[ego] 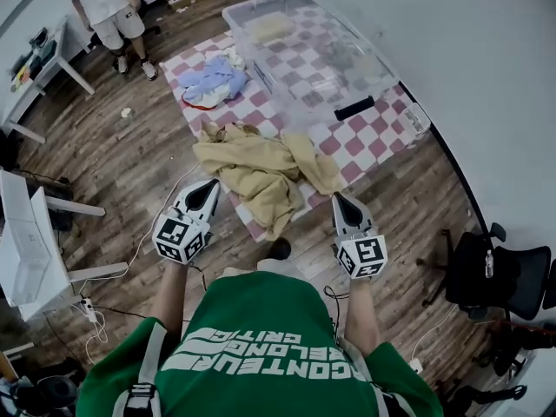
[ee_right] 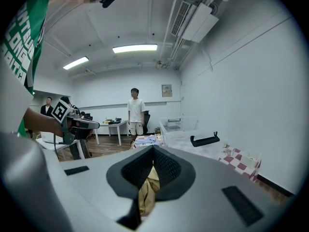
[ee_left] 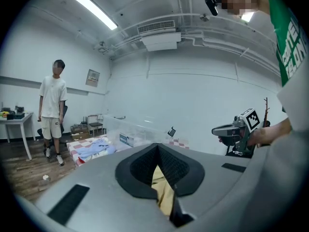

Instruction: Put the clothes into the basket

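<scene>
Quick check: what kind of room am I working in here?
Probably an office or lab workspace rather than a home. There is a white desk, a black office chair by the wall, and a ceiling air conditioner beside a strip light.

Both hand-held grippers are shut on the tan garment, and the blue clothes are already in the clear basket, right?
No: the head view shows the blue clothes on the checkered mat beside the clear basket, not in it. The left hand-held gripper and right hand-held gripper are shut on the tan garment.
</scene>
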Motion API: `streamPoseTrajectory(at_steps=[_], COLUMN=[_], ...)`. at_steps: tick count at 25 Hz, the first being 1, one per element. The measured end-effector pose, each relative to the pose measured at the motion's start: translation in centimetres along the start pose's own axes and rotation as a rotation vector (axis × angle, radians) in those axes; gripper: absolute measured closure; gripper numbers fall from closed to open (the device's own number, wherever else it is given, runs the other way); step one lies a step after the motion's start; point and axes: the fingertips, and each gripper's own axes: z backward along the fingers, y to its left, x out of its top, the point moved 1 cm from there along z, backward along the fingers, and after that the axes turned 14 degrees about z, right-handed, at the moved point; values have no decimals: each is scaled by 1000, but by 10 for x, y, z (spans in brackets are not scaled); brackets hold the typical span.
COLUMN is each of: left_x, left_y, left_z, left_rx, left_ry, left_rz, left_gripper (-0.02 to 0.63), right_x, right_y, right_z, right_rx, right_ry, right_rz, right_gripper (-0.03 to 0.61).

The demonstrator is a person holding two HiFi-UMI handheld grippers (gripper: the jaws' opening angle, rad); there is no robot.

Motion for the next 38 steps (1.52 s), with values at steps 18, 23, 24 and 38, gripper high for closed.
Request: streamPoseTrajectory(at_steps=[18, 23, 24, 38], left_x=[-8, -11, -11, -43], left_y=[-2, 3, 4, 49], left_z=[-20, -26, -27, -55], left_rx=[70, 65, 62, 79], left_ry=[2, 4, 4, 85], left_rz=[18, 24, 23, 1], left_gripper=[618, 618, 618, 618], right_x=[-30, -39, -40, -80], right_y=[-7, -3, -3, 8], right_z=[-36, -44, -45, -89], right_rx=[113, 118, 116, 196], right_ry=[32, 50, 51, 147], right_rz=[-9, -6, -9, -38], right_gripper=[570, 569, 570, 517])
